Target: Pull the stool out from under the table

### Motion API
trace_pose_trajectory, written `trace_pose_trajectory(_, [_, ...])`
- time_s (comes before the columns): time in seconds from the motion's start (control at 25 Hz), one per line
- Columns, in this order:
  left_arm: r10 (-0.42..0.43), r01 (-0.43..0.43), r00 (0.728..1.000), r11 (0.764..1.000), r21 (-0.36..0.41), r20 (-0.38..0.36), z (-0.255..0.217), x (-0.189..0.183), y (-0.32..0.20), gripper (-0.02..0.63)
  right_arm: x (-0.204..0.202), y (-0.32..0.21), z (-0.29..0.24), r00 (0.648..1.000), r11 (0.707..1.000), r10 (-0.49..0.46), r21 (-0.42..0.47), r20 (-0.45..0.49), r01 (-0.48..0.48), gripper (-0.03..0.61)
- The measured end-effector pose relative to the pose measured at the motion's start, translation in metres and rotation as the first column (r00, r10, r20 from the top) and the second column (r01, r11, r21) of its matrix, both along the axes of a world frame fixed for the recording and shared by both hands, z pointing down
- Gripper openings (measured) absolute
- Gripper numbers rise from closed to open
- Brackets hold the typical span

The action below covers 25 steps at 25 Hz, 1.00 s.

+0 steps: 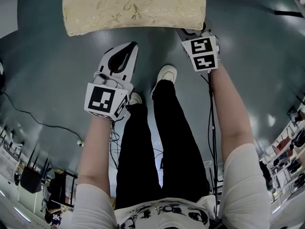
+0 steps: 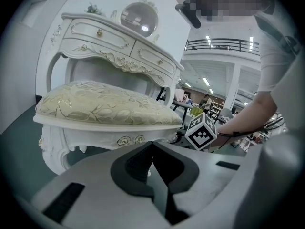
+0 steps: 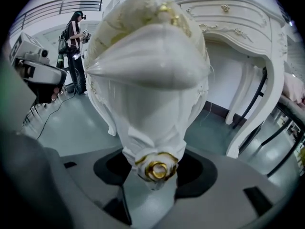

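Lower centre: right tongs (image 3: 153,174) tight on the stool (image 3: 147,56) corner (gold rosette); left tongs (image 2: 152,148) pressed together, empty.

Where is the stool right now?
The stool sits top centre of the head view, in front of the table; the right gripper clamps its right corner.

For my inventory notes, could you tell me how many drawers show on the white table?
2, in the left gripper view: the left drawer and the right drawer, side by side on the table front behind the stool; others may be hidden.
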<state>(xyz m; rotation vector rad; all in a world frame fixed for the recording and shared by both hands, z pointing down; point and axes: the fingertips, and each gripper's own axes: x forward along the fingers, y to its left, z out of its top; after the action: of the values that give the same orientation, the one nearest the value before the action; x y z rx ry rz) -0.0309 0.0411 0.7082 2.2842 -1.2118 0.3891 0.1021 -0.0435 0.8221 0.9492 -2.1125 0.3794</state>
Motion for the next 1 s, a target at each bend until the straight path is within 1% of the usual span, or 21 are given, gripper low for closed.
trace_pose_trajectory(0.12, [0.019, -0.019, 1.0, 1.0, 0.002, -0.001, -0.004, -0.002, 0.016, 0.017, 0.001, 0.014, 0.0, 1.0, 1.0, -0.014, -0.008, -0.01, 0.014, 0.273])
trace_pose_trajectory(0.2, [0.036, -0.036, 0.999, 0.999, -0.001, 0.0, -0.006, -0.002, 0.021, 0.017, 0.003, 0.016, 0.0, 1.0, 1.0, -0.004, -0.018, -0.015, 0.004, 0.275])
trace_pose_trajectory(0.28, [0.054, -0.054, 0.998, 0.999, -0.005, 0.008, -0.006, -0.004, 0.024, 0.017, 0.003, 0.014, 0.001, 0.999, 0.999, 0.032, -0.034, -0.03, -0.033, 0.276])
trace_pose_trajectory(0.36, [0.063, -0.063, 0.998, 0.998, -0.004, 0.014, -0.01, -0.006, 0.028, 0.017, 0.005, 0.015, 0.0, 0.995, 0.996, 0.074, -0.053, -0.065, -0.077, 0.276])
trace_pose_trajectory(0.48, [0.048, -0.048, 0.999, 0.999, 0.002, 0.007, -0.022, -0.012, 0.032, 0.017, 0.012, 0.024, -0.006, 0.984, 0.988, 0.129, -0.064, -0.122, -0.138, 0.276])
trace_pose_trajectory(0.56, [0.041, -0.041, 0.999, 0.999, 0.006, -0.006, -0.034, -0.014, 0.033, 0.017, 0.019, 0.033, -0.013, 0.975, 0.98, 0.164, -0.085, -0.151, -0.179, 0.276])
trace_pose_trajectory(0.68, [0.048, -0.048, 0.999, 0.999, 0.014, -0.009, -0.054, -0.015, 0.041, 0.017, 0.03, 0.051, -0.029, 0.959, 0.961, 0.217, -0.135, -0.18, -0.243, 0.267])
trace_pose_trajectory(0.72, [0.046, -0.046, 0.999, 0.999, 0.015, -0.011, -0.061, -0.016, 0.045, 0.017, 0.034, 0.058, -0.038, 0.953, 0.953, 0.241, -0.144, -0.18, -0.268, 0.251])
trace_pose_trajectory(0.76, [0.043, -0.042, 0.999, 0.999, 0.014, -0.017, -0.068, -0.016, 0.048, 0.017, 0.037, 0.064, -0.048, 0.946, 0.944, 0.272, -0.144, -0.175, -0.298, 0.218])
trace_pose_trajectory(0.88, [0.028, -0.027, 0.998, 1.0, 0.01, -0.05, -0.094, -0.017, 0.058, 0.017, 0.039, 0.084, -0.084, 0.924, 0.92, 0.358, -0.12, -0.138, -0.374, 0.071])
trace_pose_trajectory(0.92, [0.023, -0.022, 0.998, 1.0, 0.01, -0.059, -0.103, -0.018, 0.061, 0.017, 0.036, 0.09, -0.096, 0.921, 0.918, 0.369, -0.109, -0.126, -0.382, 0.042])
trace_pose_trajectory(1.0, [0.013, -0.012, 0.997, 1.0, 0.017, -0.071, -0.121, -0.02, 0.066, 0.017, 0.025, 0.1, -0.121, 0.925, 0.923, 0.367, -0.087, -0.094, -0.375, 0.019])
